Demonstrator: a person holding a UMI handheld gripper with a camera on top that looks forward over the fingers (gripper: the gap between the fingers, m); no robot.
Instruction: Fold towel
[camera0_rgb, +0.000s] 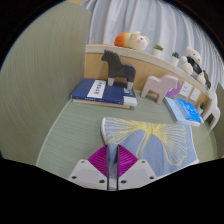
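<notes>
A white towel (150, 140) with pale blue and yellow stripes lies on the green table top (50, 125), just ahead of my fingers. My gripper (112, 160) is at the towel's near edge. Its two magenta pads (100, 159) stand close together and a strip of the towel's cloth runs down between them, so the fingers are shut on the towel's edge. The rest of the towel spreads out beyond and to the right of the fingers, lying flat.
A dark toy horse (118, 72) stands on a blue book (100, 93) beyond the towel. Another blue book (183, 108) lies to the right. A wooden shelf (150, 55) with soft toys and small figures runs along the back, before a white curtain.
</notes>
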